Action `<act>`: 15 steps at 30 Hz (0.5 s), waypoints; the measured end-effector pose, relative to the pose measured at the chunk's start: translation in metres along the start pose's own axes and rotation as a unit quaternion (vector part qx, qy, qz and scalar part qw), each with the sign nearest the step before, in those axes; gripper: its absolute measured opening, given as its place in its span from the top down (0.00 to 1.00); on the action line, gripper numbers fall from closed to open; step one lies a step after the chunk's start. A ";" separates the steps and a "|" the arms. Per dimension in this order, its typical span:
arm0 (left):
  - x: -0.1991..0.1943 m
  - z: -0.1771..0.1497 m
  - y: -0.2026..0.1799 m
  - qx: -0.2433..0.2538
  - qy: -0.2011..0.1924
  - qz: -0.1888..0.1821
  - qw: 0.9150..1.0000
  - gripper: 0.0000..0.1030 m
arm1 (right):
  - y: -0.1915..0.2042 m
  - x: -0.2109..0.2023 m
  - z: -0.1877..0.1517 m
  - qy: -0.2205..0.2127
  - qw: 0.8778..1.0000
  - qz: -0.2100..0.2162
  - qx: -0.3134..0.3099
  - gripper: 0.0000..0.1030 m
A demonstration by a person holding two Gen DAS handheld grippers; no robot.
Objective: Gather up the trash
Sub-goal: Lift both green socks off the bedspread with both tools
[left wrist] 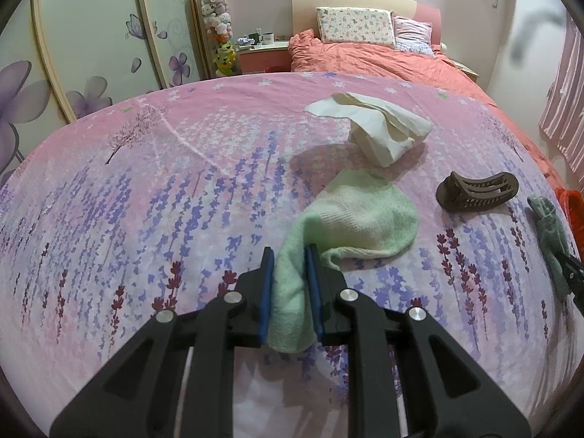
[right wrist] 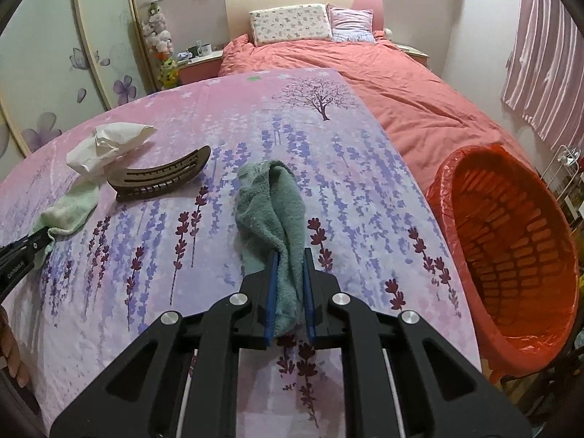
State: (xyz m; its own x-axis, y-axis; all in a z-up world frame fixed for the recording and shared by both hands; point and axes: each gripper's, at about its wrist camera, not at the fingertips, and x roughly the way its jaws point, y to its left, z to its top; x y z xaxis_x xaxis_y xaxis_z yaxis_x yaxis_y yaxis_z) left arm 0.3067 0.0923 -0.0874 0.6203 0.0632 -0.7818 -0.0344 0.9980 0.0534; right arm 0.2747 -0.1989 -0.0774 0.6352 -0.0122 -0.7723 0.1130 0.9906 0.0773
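gripper [right wrist: 290, 255]-pinched sock [right wrist: 272, 204], unfilled basket [right wrist: 452, 182]

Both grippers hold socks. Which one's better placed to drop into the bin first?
Right. The right gripper holds the grey-green sock right beside the red-lined basket; the left gripper sits farther away.

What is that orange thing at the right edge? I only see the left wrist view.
Observer: A bin lined with an orange bag, standing beside the floral cloth; nothing shows inside it.
Operator: And the darker thing near it, like the light green sock I hold?
Observer: A grey-green sock, clamped in the right gripper.
Operator: Anything between it and the bin?
Observer: Only bare cloth.
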 end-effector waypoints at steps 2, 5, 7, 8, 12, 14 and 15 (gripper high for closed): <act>0.000 0.000 -0.002 0.002 0.000 0.003 1.000 0.81 | -0.004 0.000 0.000 0.000 1.000 0.007 0.006 0.88; -0.001 0.001 -0.006 0.006 0.000 0.008 1.000 0.81 | -0.008 0.001 0.000 0.001 1.000 0.015 0.013 0.88; 0.000 0.000 -0.008 0.007 0.000 0.010 1.000 0.81 | -0.011 0.002 0.000 0.001 1.000 0.020 0.017 0.88; 0.000 0.000 -0.008 0.008 0.000 0.011 1.000 0.81 | -0.012 0.002 0.001 0.001 1.000 0.022 0.018 0.88; 0.000 -0.001 -0.012 0.009 0.000 0.014 1.000 0.81 | -0.016 0.003 0.002 0.001 1.000 0.023 0.018 0.88; 0.000 -0.001 -0.012 0.008 0.000 0.013 1.000 0.81 | -0.017 0.003 0.002 0.001 1.000 0.023 0.018 0.88; 0.000 -0.001 -0.011 0.008 0.000 0.013 1.000 0.81 | -0.017 0.003 0.002 0.001 1.000 0.023 0.018 0.88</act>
State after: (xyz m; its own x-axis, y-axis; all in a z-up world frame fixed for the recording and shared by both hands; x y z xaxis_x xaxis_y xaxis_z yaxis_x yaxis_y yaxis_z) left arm 0.3064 0.0810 -0.0880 0.6194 0.0891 -0.7800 -0.0377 0.9958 0.0839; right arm 0.2762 -0.2163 -0.0801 0.6388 0.0339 -0.7686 0.1113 0.9844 0.1359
